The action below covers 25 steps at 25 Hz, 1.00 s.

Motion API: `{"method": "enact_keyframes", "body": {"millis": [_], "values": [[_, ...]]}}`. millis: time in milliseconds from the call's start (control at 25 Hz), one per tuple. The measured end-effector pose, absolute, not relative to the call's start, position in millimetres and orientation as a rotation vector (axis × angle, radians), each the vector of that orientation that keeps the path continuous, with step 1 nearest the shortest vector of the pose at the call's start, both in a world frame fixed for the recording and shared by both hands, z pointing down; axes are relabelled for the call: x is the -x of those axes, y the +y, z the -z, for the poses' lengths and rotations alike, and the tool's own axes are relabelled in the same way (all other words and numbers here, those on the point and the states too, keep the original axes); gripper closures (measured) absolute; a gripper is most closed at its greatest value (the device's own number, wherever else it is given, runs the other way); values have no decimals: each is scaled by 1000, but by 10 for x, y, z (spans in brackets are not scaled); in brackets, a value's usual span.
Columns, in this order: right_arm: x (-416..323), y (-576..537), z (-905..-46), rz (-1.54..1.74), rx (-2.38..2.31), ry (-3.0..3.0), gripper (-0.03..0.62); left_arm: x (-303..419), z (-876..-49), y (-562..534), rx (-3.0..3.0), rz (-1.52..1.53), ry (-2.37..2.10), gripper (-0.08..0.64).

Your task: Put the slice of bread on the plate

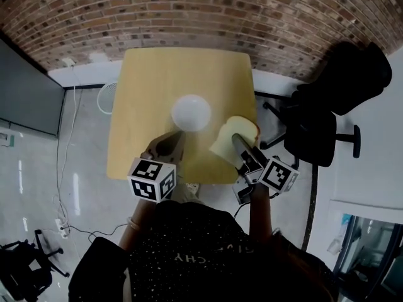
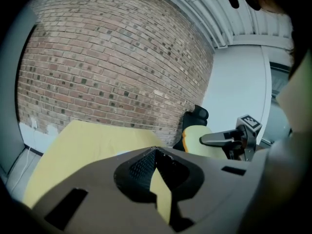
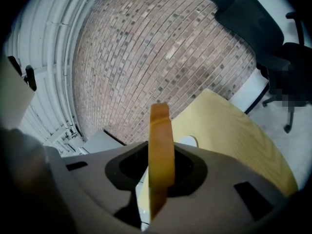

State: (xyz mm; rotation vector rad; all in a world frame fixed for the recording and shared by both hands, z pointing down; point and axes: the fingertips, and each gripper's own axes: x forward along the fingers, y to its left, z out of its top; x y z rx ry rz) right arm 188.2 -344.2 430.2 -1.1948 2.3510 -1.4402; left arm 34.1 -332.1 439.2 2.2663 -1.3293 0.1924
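Squarely between right fingers (image 1: 243,151): bread slice (image 3: 161,150)

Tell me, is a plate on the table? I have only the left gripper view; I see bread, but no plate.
Observer: Yes. The head view shows a white plate near the middle of the table.
Operator: Is the bread over it?
Observer: No. The slice of bread is right of the plate, apart from it.
Operator: Is the grip good?
Observer: In the right gripper view the right tool is shut on the slice.
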Motion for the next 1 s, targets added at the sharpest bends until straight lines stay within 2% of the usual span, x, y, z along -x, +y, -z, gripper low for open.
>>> {"method": "enact_keyframes", "body": {"millis": [480, 1000], "values": [[-1277, -4019, -4715, 1605, 1148, 2486, 494, -17, -4806, -3698, -2204, -190, -1307, 551], [-614, -4672, -5508, 1989, 1052, 2548, 494, 428, -5347, -4181, -2058, -91, -1301, 551]]}}
